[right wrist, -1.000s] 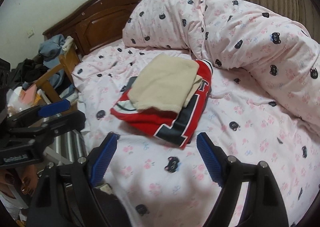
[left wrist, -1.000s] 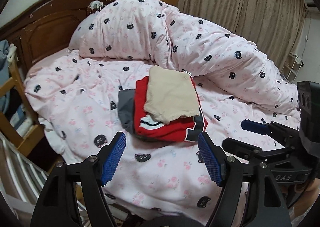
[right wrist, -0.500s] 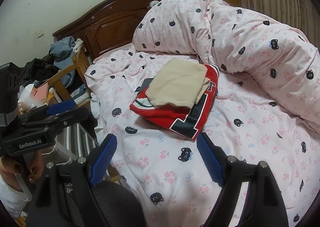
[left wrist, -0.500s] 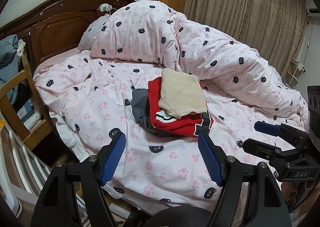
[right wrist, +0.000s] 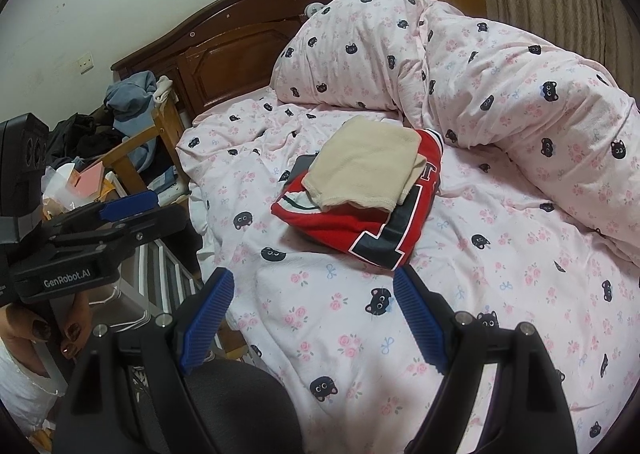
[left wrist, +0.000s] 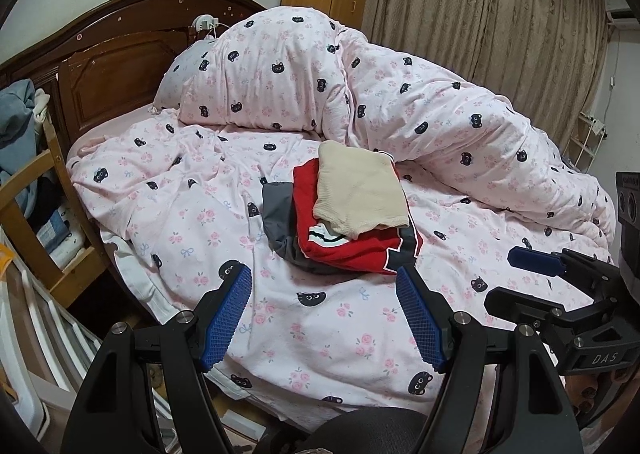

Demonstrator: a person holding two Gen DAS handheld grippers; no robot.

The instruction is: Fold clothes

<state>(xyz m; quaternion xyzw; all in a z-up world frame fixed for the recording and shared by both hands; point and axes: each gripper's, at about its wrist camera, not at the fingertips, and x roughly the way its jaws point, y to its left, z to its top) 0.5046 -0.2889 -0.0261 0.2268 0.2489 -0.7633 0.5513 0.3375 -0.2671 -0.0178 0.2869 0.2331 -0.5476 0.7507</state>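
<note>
While both grippers hang clear of the bed [left wrist: 304, 318], over its near edge, the step in hand reads as a stand-off after stacking: judged from the layout, three folded garments already sit in one pile mid-mattress and nothing loose lies on the sheet within reach. Behind the pile, the bunched quilt [left wrist: 420, 102] runs along the far side of the bed and touches nothing in the stack that I can see. Stack order, bottom to top: grey garment [left wrist: 276, 210] showing at the left edge, red jersey [right wrist: 352, 226] with a dark numeral, beige top [right wrist: 368, 166] on top, slightly overhanging the red one. To do this step well, I would check that the pile is square and stable before fetching any further item; the beige layer sits skewed against the jersey, so a light nudge at its near edge may be worthwhile, made without dragging the layers beneath. Left gripper [left wrist: 324, 318]: jaws wide apart, blue pads bare, nothing between them, touching nothing. Right gripper [right wrist: 312, 318]: jaws likewise wide apart, empty, no contact with sheet or clothing. Both point down toward the sheet short of the pile.
</note>
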